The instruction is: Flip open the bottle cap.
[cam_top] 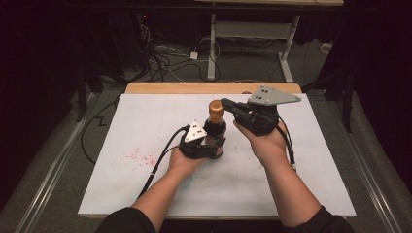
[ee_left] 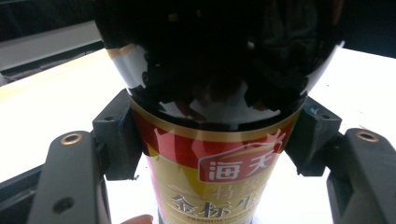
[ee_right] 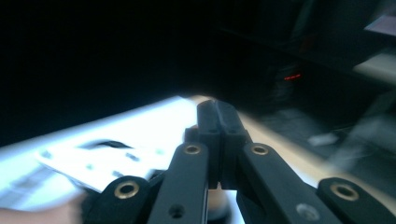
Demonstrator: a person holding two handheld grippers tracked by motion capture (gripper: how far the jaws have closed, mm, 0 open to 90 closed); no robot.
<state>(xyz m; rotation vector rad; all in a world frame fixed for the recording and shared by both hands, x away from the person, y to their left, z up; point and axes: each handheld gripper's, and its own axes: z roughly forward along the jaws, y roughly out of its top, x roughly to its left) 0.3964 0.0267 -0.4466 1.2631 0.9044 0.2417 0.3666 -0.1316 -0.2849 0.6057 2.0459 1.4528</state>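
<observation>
Clamped between the left claw's (cam_top: 206,144) pads, the dark soy sauce bottle (ee_left: 219,140) stands upright on the white desk (cam_top: 145,184), red-and-gold label facing it. Just above its golden cap (cam_top: 216,109), the right claw (cam_top: 227,103) is clenched, holding nothing.

We see a dark room with the white surface (cam_top: 145,184) brightly lit from above. It glares to blown-out white in the left gripper view. The right gripper view is dim and motion-blurred.
</observation>
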